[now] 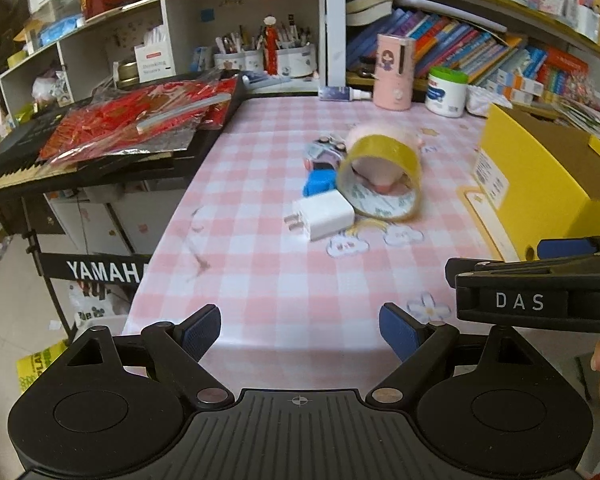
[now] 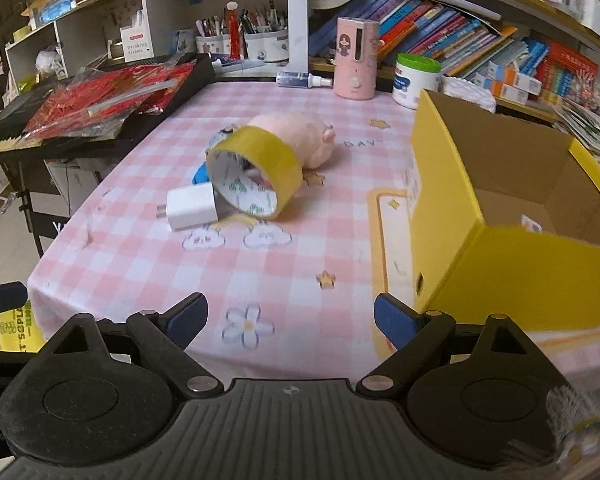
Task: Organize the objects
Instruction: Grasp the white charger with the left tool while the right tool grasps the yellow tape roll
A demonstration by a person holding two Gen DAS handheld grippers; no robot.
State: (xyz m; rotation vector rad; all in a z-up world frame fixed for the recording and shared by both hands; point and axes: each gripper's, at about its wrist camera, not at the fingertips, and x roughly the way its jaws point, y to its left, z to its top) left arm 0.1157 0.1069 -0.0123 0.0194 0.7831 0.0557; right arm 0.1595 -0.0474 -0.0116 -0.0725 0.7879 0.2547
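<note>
A yellow tape roll [image 1: 380,178] [image 2: 256,172] stands on edge mid-table, leaning on a pink plush toy [image 1: 380,136] [image 2: 300,136]. A white charger plug [image 1: 322,214] [image 2: 192,206] lies in front of it, with a blue object [image 1: 320,182] [image 2: 200,174] and a small patterned item [image 1: 324,148] behind. An open yellow cardboard box [image 1: 540,184] [image 2: 520,216] stands at the right. My left gripper [image 1: 300,332] is open and empty over the near table edge. My right gripper [image 2: 290,320] is open and empty, close to the box's near corner; it also shows in the left wrist view [image 1: 540,280].
A keyboard [image 1: 100,148] [image 2: 80,120] covered with red packets stands at the left of the table. A pink dispenser [image 1: 394,72] [image 2: 356,58], a white jar [image 1: 446,92] [image 2: 416,80] and a spray bottle [image 2: 304,79] line the back. Bookshelves stand behind.
</note>
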